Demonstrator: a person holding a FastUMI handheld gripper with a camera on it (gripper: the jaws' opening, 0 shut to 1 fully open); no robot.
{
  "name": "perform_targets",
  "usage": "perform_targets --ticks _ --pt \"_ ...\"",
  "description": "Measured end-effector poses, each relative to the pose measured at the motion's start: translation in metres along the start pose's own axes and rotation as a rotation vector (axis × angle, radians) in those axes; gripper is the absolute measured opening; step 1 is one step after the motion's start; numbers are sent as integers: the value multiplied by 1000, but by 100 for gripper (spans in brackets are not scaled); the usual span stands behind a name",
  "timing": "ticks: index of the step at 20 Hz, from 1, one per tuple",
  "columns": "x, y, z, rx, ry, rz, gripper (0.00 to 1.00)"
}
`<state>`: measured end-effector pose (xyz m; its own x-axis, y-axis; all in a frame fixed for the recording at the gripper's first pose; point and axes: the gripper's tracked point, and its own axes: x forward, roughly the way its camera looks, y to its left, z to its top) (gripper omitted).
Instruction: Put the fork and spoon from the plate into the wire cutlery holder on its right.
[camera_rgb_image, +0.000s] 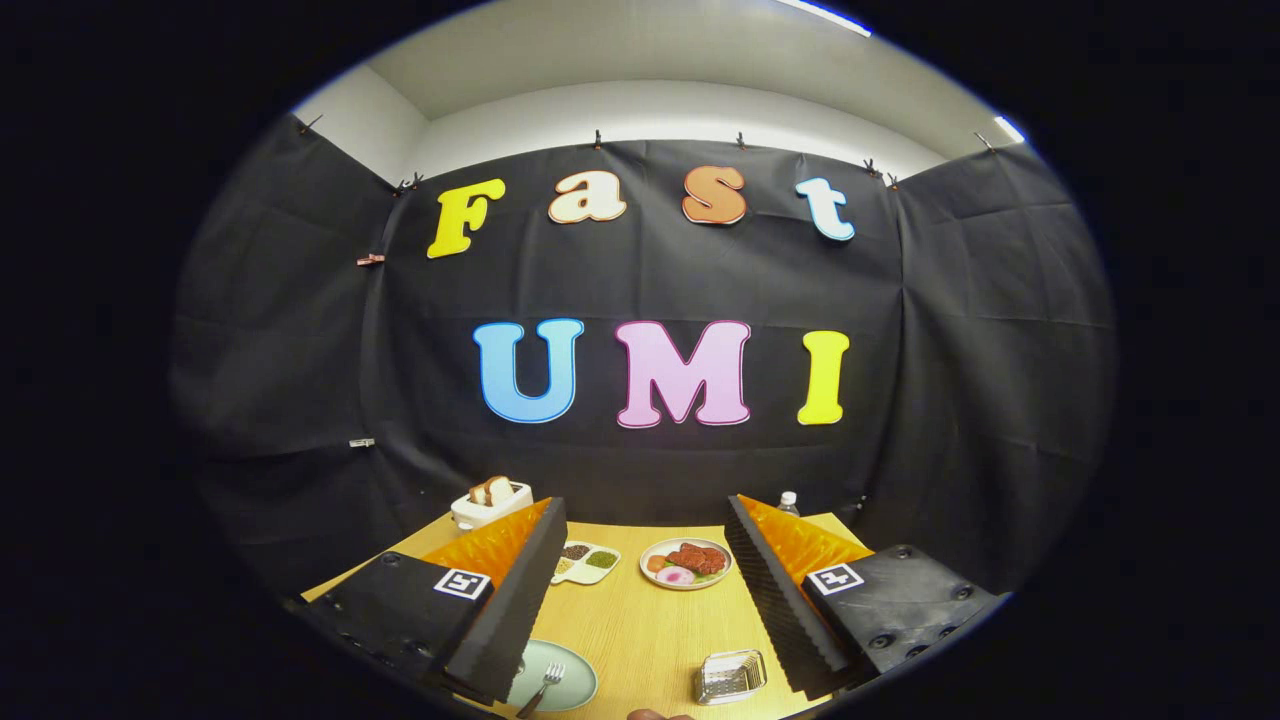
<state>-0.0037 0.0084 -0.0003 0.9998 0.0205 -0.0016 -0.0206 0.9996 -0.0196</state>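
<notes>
Your hand-held gripper (645, 590) hangs high above the counter (640, 640) with its fingers spread wide and nothing between them, which suits a look over the layout before you come down. Between the fingers and close under them lies the pale green plate (560, 680), the fork (543, 688) resting on it with its tines toward the far side; I cannot make out the spoon. Just to the plate's right stands the wire cutlery holder (730, 676), so the carry should be short. Beyond them sit a divided dish (586, 562) and a plate of food (686, 563), a toaster (490, 503) at the far left, a bottle (788, 502) behind. The counter is light wood, walled by black cloth.
</notes>
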Motion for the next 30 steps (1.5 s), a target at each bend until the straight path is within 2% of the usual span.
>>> perform_targets --ticks 10,17,21,30 --pt "4 2 -7 2 22 7 99" --pt "13 22 -41 32 131 38 99" --pt "19 43 -91 57 289 68 99" --pt "4 104 -250 72 762 127 99"
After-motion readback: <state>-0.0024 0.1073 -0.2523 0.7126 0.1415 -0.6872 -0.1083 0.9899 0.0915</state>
